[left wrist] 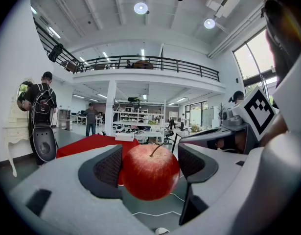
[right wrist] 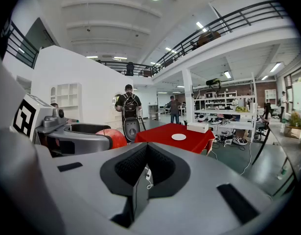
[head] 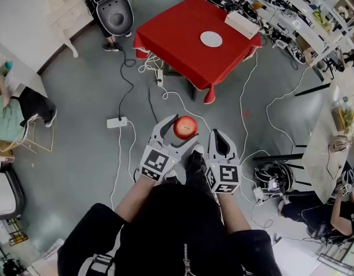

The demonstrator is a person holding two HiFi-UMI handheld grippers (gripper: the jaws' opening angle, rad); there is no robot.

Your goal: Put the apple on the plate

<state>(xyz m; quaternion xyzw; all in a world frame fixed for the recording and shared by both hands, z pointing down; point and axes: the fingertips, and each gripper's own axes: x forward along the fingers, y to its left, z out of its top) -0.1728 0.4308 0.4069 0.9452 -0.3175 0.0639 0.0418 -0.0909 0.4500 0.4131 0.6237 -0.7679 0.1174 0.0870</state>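
Note:
A red apple with a stem sits between the dark pads of my left gripper, which is shut on it and held above the grey floor. Beside it in the head view, my right gripper is shut with nothing in it; its jaws meet at the tip in the right gripper view. The white plate lies on a red-clothed table some way ahead across the floor. The plate also shows small and distant in the right gripper view, with the apple at the left.
A white box sits on the table behind the plate. White and black cables and a power strip lie on the floor between me and the table. A person with a backpack stands beyond. Cluttered desks line the right side.

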